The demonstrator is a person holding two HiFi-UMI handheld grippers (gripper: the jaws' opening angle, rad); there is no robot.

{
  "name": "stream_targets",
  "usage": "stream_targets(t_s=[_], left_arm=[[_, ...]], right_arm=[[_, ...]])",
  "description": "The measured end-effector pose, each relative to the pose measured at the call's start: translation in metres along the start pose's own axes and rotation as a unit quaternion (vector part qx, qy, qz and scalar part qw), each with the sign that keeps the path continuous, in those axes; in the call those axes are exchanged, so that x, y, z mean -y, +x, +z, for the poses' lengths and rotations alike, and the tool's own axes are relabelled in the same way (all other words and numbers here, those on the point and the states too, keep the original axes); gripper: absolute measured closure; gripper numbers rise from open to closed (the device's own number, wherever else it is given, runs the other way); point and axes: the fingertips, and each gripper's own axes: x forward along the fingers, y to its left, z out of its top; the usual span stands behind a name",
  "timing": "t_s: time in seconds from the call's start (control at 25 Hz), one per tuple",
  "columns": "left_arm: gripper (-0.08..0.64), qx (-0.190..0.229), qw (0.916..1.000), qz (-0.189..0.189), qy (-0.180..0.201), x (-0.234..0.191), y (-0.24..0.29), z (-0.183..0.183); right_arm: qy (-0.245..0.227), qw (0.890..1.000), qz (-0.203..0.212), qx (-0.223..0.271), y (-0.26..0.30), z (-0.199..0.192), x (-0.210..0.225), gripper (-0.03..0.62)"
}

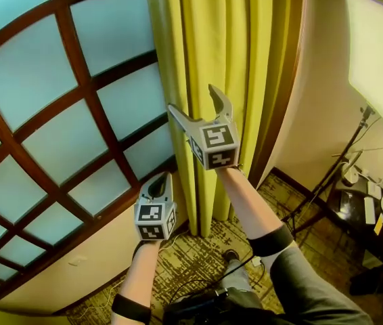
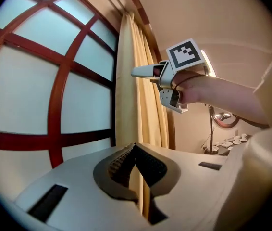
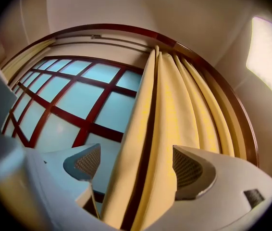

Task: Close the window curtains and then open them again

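The yellow curtain (image 1: 225,46) hangs bunched in folds at the right side of the window (image 1: 56,114), which has frosted panes in a red-brown wooden lattice. My right gripper (image 1: 191,98) is raised in front of the curtain's left edge, with its jaws wide open. In the right gripper view the curtain folds (image 3: 174,105) run up between the two pads of that gripper (image 3: 136,165), and neither pad presses on the fabric. My left gripper (image 1: 158,179) is lower and further left, shut on nothing (image 2: 135,150), and points at the curtain's edge (image 2: 126,81). The right gripper's marker cube (image 2: 186,56) shows above it.
A bright light panel (image 1: 381,46) on a tripod stand (image 1: 333,175) is at the right. Beside the stand is a dark table (image 1: 354,215) with cups and small items. Patterned carpet (image 1: 191,263) with a cable across it covers the floor below the wall.
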Motion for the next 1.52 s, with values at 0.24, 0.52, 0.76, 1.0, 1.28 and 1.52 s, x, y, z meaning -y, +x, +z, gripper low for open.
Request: stream_targets(t_s=[0.24, 0.52, 0.76, 1.0, 1.28, 1.52], left_arm=[[0.556, 0.04, 0.9982, 0.031, 0.031, -0.012, 0.062, 0.059], [0.556, 0.049, 0.9953, 0.069, 0.047, -0.015, 0.132, 0.099], [0.556, 0.045, 0.9944, 0.081, 0.051, -0.008, 0.174, 0.098], [0.556, 0.048, 0.9916, 0.112, 0.042, -0.015, 0.196, 0.101], [0.556, 0.054, 0.986, 0.152, 0.04, -0.027, 0.201, 0.106], [0.557, 0.043, 0.9831, 0.173, 0.04, -0.046, 0.19, 0.097]], right_arm=[[-0.019, 0.999, 0.014, 0.036, 0.044, 0.046, 0.018, 0.084], [-0.073, 0.993, 0.059, 0.077, 0.095, 0.084, 0.035, 0.081], [-0.069, 0.985, 0.112, 0.113, 0.119, 0.078, 0.046, 0.123], [-0.061, 0.975, 0.154, 0.147, 0.126, 0.077, 0.052, 0.36], [-0.013, 0.96, 0.21, 0.184, 0.134, 0.078, 0.05, 0.554], [-0.1, 0.938, 0.251, 0.218, 0.137, 0.084, 0.024, 0.557]])
